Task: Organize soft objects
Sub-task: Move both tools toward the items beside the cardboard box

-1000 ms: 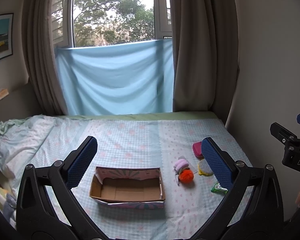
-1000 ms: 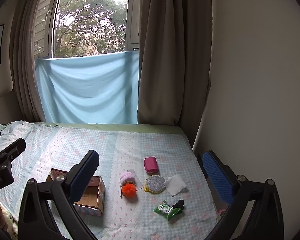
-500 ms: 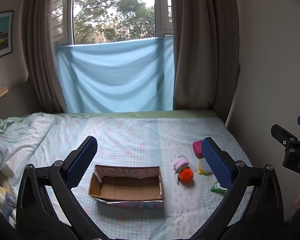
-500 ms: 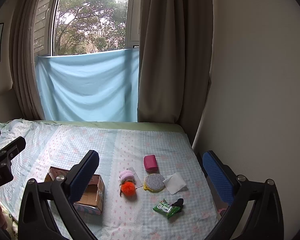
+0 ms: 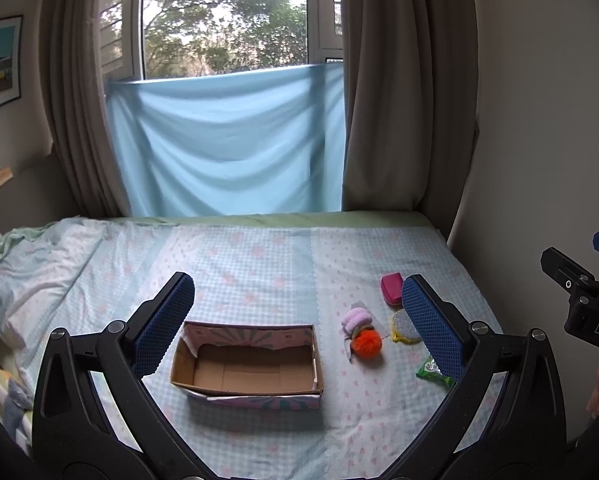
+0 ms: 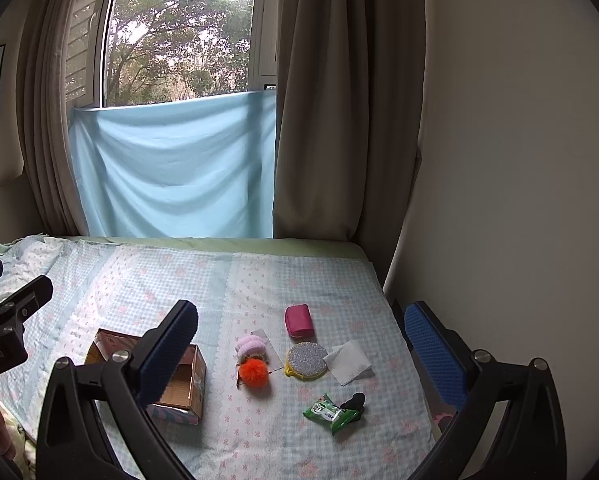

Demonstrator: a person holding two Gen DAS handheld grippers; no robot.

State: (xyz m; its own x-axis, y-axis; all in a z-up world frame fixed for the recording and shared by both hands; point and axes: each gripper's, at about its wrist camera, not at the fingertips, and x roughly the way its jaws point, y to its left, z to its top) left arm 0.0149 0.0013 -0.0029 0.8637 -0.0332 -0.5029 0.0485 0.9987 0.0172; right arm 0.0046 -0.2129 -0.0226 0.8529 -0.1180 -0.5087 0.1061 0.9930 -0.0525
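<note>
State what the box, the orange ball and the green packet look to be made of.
Box: cardboard, plain matte brown inside with visible fold lines, printed pink paper outside.
Orange ball: seemingly fluffy fur or yarn, with a fuzzy matte outline.
Green packet: probably thin plastic film, glossy and crinkled, with a printed label.

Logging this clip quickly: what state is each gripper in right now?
Left gripper: open, holding nothing, above the cardboard box.
Right gripper: open, holding nothing.
</note>
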